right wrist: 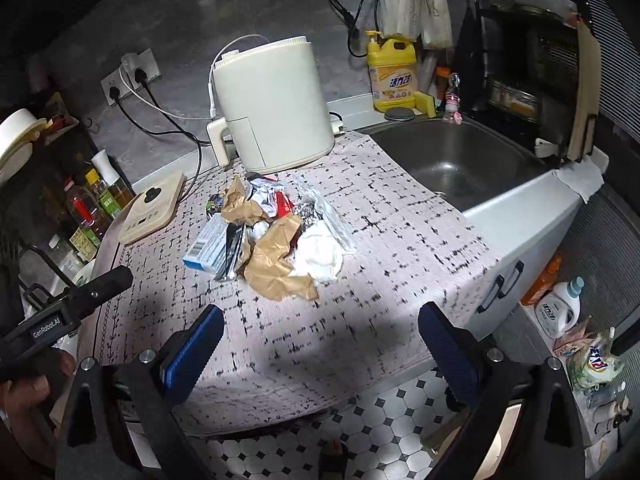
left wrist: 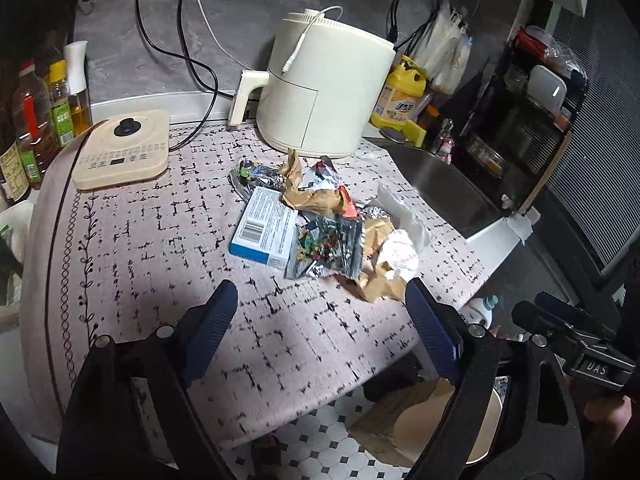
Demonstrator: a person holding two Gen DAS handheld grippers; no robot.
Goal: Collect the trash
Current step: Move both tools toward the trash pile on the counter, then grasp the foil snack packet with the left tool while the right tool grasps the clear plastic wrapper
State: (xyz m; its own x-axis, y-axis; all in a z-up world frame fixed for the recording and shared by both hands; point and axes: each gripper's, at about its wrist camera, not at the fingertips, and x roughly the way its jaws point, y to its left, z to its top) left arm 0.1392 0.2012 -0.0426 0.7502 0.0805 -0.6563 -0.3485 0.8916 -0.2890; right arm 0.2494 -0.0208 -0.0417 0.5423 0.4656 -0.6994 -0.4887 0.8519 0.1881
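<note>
A heap of trash lies on the patterned tablecloth (left wrist: 140, 248): a blue-and-white carton (left wrist: 264, 230), a foil snack wrapper (left wrist: 326, 246), crumpled brown paper (left wrist: 316, 196), white tissue (left wrist: 400, 252) and clear plastic. The right wrist view shows the same heap: carton (right wrist: 206, 250), brown paper (right wrist: 272, 260), tissue (right wrist: 320, 256). My left gripper (left wrist: 320, 304) is open and empty, above the cloth just short of the heap. My right gripper (right wrist: 320, 336) is open and empty, nearer the table's front edge. A bin with a brown bag (left wrist: 432, 428) stands on the floor below the table edge.
A cream air fryer (left wrist: 324, 88) stands behind the heap, a beige cooker lid (left wrist: 124, 156) at left with oil bottles (left wrist: 60, 108). A steel sink (right wrist: 460, 168) lies right, yellow detergent (right wrist: 392, 76) behind it. Bottles (right wrist: 560, 308) stand on the tiled floor.
</note>
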